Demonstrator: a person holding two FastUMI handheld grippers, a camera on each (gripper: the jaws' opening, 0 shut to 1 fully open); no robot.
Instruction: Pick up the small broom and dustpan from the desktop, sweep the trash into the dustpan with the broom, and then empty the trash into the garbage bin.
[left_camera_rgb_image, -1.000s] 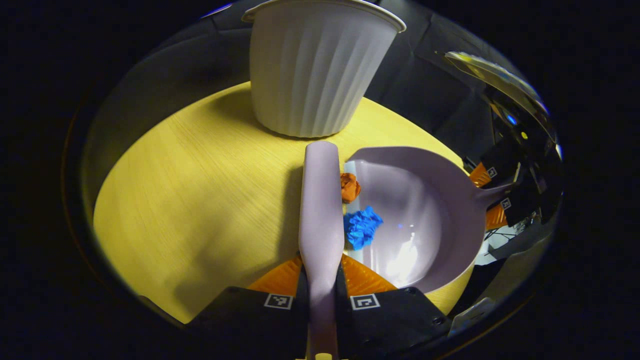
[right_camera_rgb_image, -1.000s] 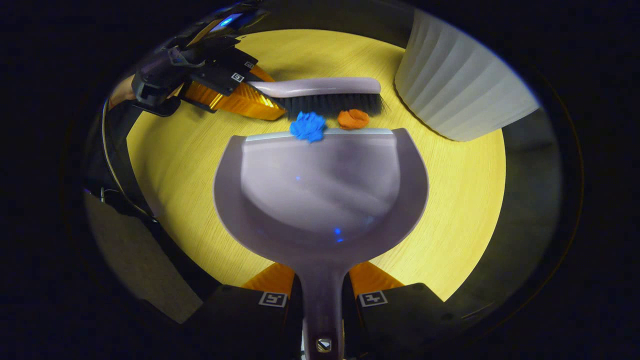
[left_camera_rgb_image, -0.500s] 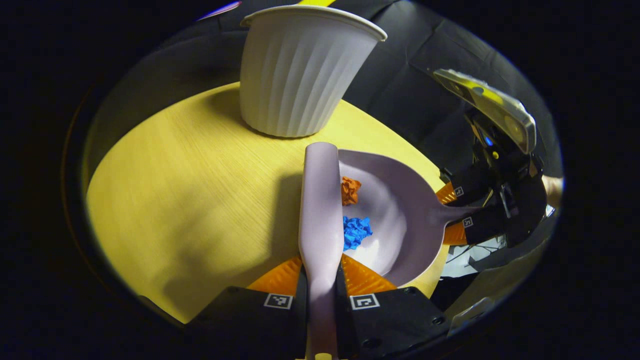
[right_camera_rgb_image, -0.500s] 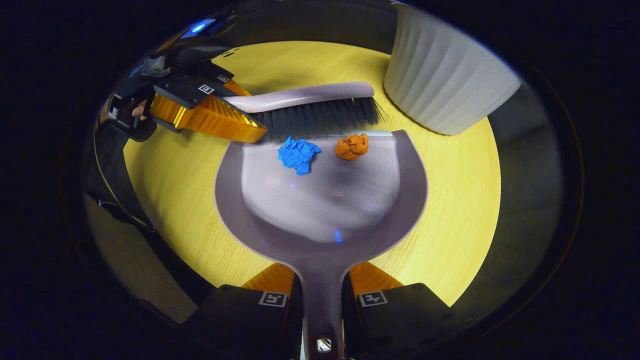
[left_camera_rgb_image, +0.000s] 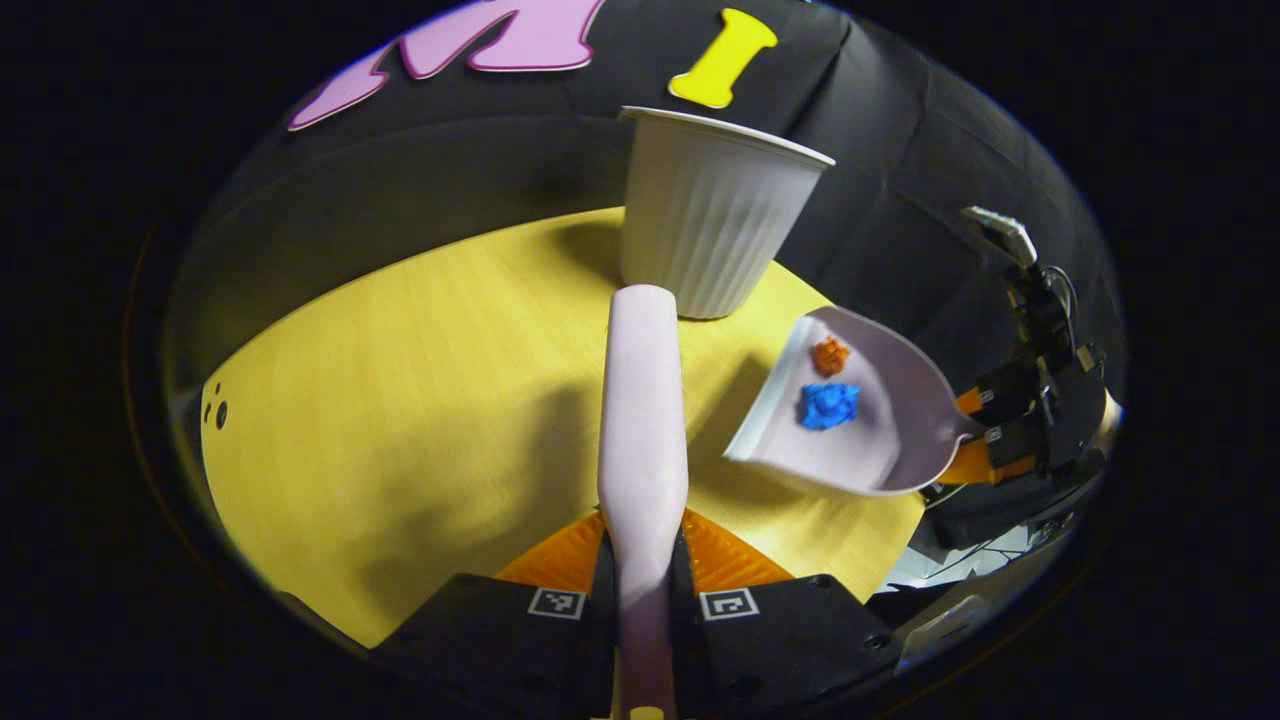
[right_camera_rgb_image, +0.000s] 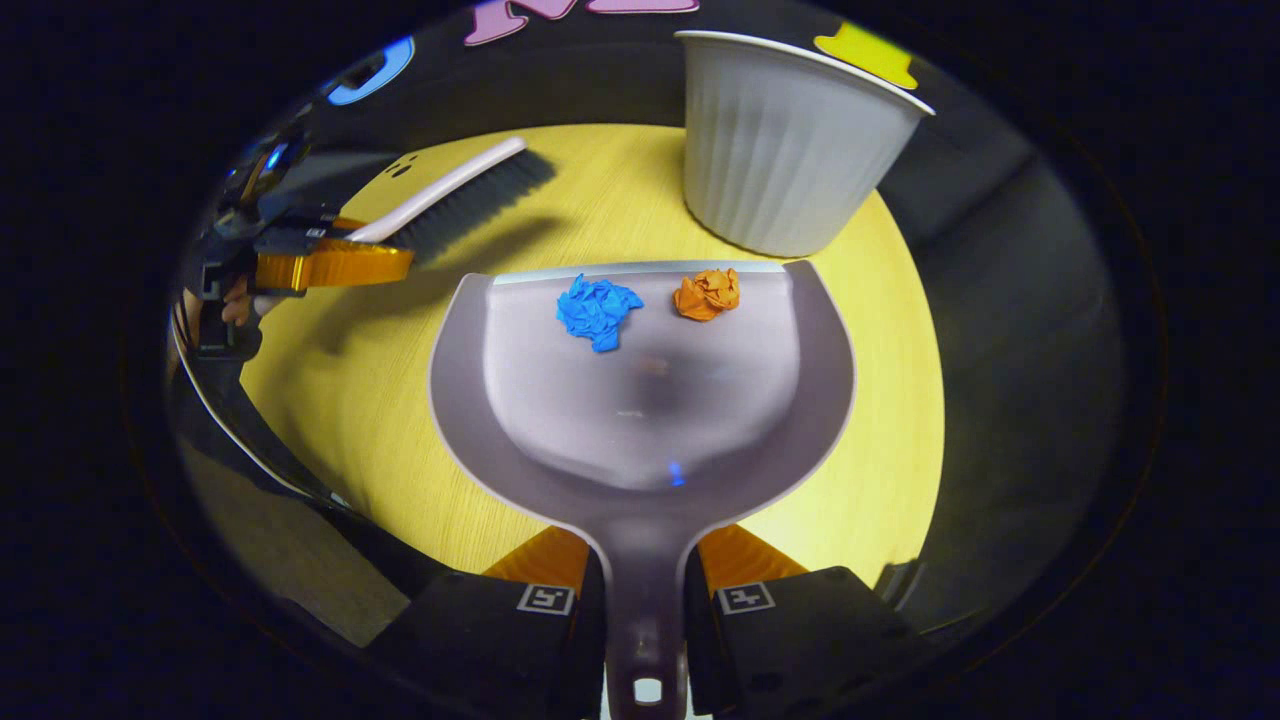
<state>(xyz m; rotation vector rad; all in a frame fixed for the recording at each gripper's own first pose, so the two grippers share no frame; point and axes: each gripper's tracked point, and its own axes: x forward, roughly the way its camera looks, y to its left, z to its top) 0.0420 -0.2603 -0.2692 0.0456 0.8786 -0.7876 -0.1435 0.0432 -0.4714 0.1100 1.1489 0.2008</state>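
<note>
white ribbed bin (right_camera_rgb_image: 790, 150) standing beyond the dustpan (right_camera_rgb_image: 640, 380) lip (near it), open tabletop (left_camera_rgb_image: 400, 400) left of the broom (left_camera_rgb_image: 642, 420)

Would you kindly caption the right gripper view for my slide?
Right claw holds dustpan carrying blue and orange paper wads before the white bin.
</note>
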